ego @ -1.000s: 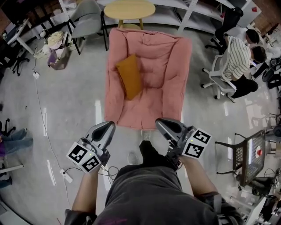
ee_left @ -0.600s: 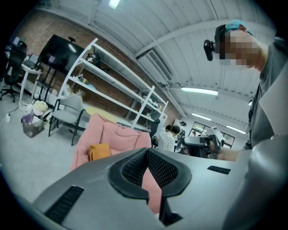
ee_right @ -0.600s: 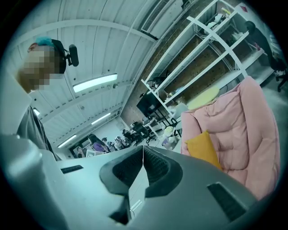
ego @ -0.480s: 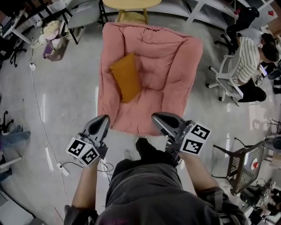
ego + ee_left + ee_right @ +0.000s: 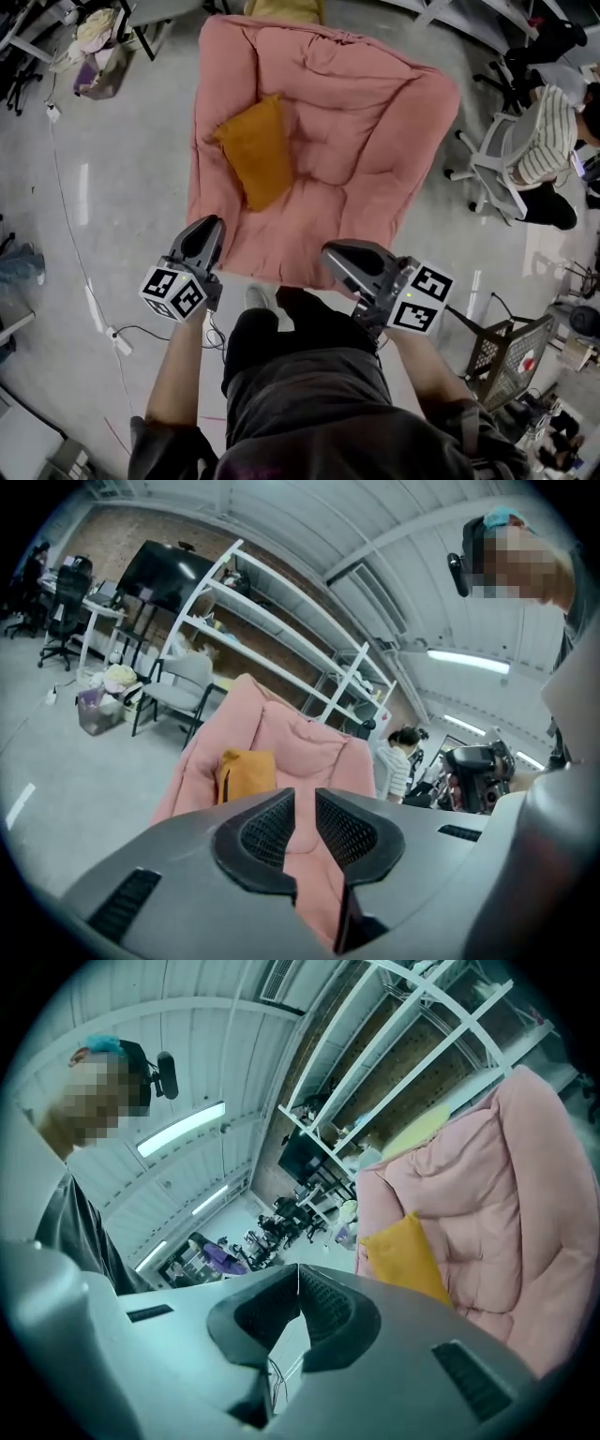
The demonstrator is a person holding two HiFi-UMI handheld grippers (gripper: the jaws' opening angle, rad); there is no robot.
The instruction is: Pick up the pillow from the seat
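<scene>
- The orange pillow (image 5: 255, 150) lies on the pink seat (image 5: 366, 112), leaning toward the seat's raised side at 9 o'clock, its long edge running from 12 to 6 o'clock in the head view
- The left gripper (image 5: 208, 228) hangs over the floor just off the seat's front corner at 7 o'clock; the pillow sits toward 1 o'clock from its tip, well apart from it
- In the left gripper view the left gripper (image 5: 306, 797) has a narrow slot between its ribbed pads, and the jaws have just been opening; nothing is between them, only the pink seat (image 5: 309, 738) far behind, with the pillow (image 5: 246, 772) at 10 o'clock from the tips
- The right gripper (image 5: 336, 253) is held at the seat's front edge near 6 o'clock; the pillow is toward 11 o'clock from it, not touched
- In the right gripper view the right gripper (image 5: 298, 1269) has its pad tips pressed together and holds nothing; the pillow (image 5: 403, 1255) shows at 3 o'clock from the tips, against the seat (image 5: 487, 1185)
- Each gripper's marker cube (image 5: 174, 291) faces the head camera, near the person's forearms
- A person in a striped shirt (image 5: 548, 122) sits on a white office chair (image 5: 489, 169) at 3 o'clock from the seat
- A thin cable (image 5: 64, 187) runs across the grey floor at 9 o'clock
</scene>
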